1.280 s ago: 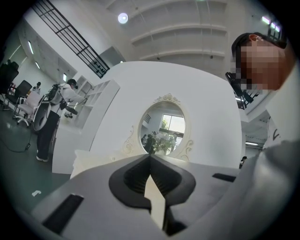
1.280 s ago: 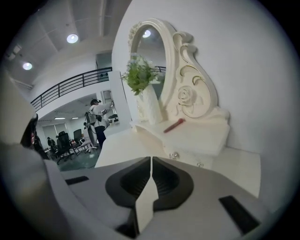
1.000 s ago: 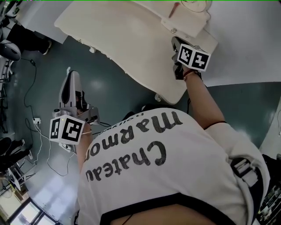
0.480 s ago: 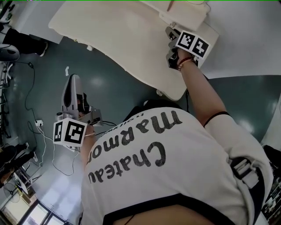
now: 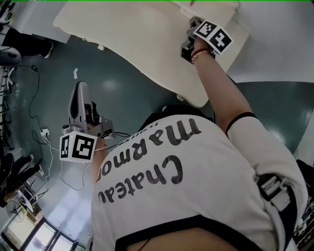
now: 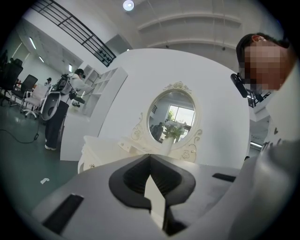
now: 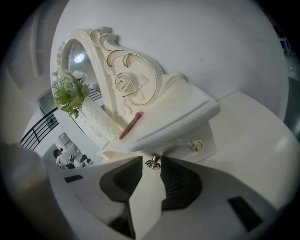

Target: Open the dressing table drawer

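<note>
The cream dressing table (image 5: 137, 44) carries a small drawer unit (image 5: 216, 10) at its back right. In the right gripper view a gold knob (image 7: 153, 163) on the little drawer front (image 7: 180, 146) sits between the tips of my right gripper (image 7: 152, 160), just under the carved shelf (image 7: 187, 115). Its jaws have just been closing and stand open, with a thin gap on each side of the knob. A second knob (image 7: 197, 146) is to the right. My left gripper (image 5: 80, 90) hangs over the floor, left of the table, its tips (image 6: 150, 157) together and empty.
A white vase of flowers (image 7: 70, 93) and a red stick (image 7: 130, 125) stand on the shelf beside the oval mirror (image 6: 172, 117). Cables (image 5: 34, 112) trail on the green floor at left. A person (image 6: 61, 108) stands far off by white partitions.
My right gripper has moved up the picture along the table top to the small drawer unit and rolled. The left gripper has stayed where it was.
</note>
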`<state>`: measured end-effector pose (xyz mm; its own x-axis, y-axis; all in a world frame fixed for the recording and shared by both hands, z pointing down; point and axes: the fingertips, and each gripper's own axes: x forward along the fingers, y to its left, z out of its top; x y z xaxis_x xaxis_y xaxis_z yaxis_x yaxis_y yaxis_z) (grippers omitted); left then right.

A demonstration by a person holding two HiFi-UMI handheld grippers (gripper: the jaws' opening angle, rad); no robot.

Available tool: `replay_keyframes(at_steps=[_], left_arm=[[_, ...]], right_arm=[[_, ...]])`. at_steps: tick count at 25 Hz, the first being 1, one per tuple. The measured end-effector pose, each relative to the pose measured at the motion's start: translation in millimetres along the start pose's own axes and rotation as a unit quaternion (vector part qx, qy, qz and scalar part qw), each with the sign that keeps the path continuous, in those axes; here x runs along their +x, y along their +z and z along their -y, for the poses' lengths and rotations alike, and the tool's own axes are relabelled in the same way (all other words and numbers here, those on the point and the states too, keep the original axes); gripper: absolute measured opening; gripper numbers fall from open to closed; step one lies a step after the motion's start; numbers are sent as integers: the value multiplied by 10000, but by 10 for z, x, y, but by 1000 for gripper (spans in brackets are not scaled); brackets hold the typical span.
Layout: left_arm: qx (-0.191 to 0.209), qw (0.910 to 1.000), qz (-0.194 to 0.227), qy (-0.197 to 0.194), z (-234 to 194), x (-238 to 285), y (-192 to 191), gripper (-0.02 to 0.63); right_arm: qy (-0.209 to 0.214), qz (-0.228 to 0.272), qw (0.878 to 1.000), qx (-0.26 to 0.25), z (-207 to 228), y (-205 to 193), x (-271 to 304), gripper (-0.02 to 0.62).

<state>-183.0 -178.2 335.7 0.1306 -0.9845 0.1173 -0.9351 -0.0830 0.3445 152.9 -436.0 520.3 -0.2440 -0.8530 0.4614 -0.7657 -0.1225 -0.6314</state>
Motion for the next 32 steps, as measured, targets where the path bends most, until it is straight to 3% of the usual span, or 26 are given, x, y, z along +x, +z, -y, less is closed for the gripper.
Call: replay_keyframes(at_steps=[11,32], left_arm=[[8,10000,31,6,-2,-18,46,23],[-65,9999,78,12,25,-16,103,23]], right_arm=[[-146,193,9951,958,32,10,12,107],[35,-103,9945,1043,-46,-121,-111,103]])
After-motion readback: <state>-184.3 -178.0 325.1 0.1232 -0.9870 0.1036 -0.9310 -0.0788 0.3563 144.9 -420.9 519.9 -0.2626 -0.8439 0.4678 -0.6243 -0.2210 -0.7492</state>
